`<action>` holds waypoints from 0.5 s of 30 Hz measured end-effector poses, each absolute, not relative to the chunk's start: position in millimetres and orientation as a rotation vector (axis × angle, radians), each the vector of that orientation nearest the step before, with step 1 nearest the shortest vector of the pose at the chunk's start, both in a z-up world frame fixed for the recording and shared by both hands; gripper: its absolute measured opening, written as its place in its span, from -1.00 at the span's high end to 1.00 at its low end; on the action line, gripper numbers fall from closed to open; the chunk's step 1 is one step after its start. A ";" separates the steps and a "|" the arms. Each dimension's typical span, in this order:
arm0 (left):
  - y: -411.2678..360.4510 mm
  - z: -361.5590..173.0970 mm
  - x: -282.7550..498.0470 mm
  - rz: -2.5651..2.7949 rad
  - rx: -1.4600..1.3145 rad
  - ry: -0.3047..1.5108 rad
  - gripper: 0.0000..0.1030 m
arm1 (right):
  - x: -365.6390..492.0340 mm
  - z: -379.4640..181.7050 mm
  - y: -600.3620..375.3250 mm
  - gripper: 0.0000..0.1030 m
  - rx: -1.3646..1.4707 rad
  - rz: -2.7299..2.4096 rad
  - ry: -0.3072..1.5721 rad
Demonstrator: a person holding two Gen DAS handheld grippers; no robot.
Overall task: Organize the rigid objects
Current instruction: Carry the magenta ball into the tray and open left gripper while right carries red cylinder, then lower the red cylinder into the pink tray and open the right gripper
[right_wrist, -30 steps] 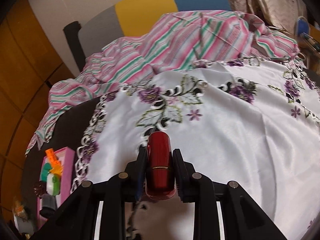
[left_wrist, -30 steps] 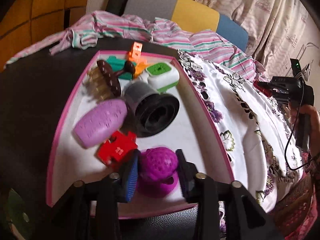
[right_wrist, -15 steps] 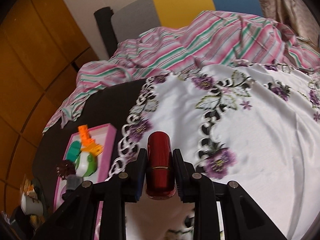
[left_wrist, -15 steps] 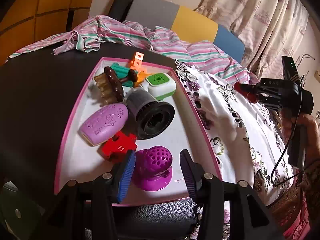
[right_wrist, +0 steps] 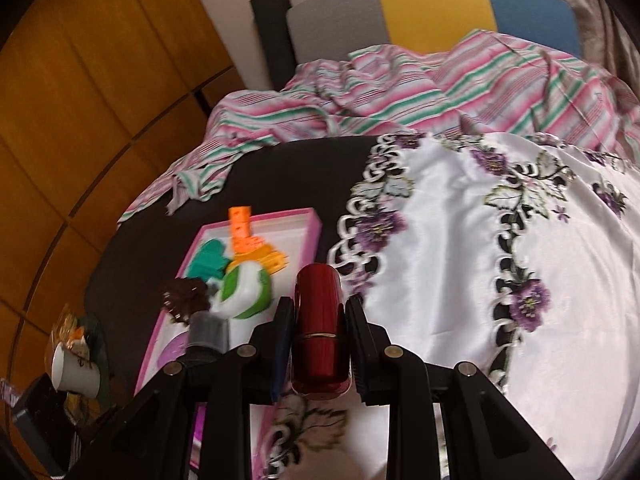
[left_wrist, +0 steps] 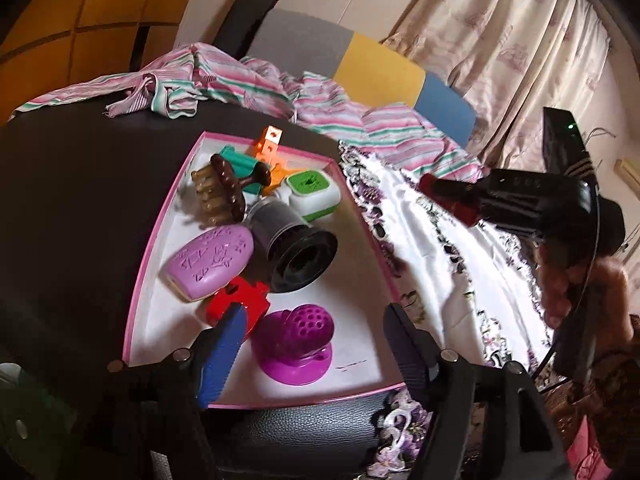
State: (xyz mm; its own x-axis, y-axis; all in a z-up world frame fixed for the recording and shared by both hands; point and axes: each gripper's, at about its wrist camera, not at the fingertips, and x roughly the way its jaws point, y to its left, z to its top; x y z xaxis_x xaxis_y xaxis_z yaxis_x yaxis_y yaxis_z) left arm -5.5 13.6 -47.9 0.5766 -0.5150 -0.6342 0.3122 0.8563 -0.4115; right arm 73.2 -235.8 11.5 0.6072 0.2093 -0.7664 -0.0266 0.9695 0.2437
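Now left gripper (left_wrist: 312, 344) opening wide, jaws standing apart either side of purple perforated ball toy (left_wrist: 298, 340), pads not touching it. Toy sitting upright in pink-rimmed tray (left_wrist: 140, 280), just beside red puzzle piece (left_wrist: 240, 300). Right gripper (right_wrist: 320, 344) clamping dark red cylinder (right_wrist: 318, 328), hovering over floral white cloth (right_wrist: 480, 280) near tray's edge.

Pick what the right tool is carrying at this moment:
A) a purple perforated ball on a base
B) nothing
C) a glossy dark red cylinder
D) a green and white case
C: the right tool is clamped on the glossy dark red cylinder, while the purple ball and the green case sit in the pink-rimmed tray.
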 end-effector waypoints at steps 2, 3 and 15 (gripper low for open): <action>14.1 -46.6 -5.8 -0.479 -0.258 0.826 -0.39 | 72.0 10.6 -229.2 0.49 0.215 0.151 0.914; 14.8 -46.6 -5.8 -0.475 -0.257 0.825 -0.39 | 71.3 9.9 -225.9 0.49 0.216 0.158 0.917; 42.2 -41.6 -7.0 -0.420 -0.345 0.805 -0.39 | 65.5 -15.1 -183.1 0.49 0.195 0.217 0.983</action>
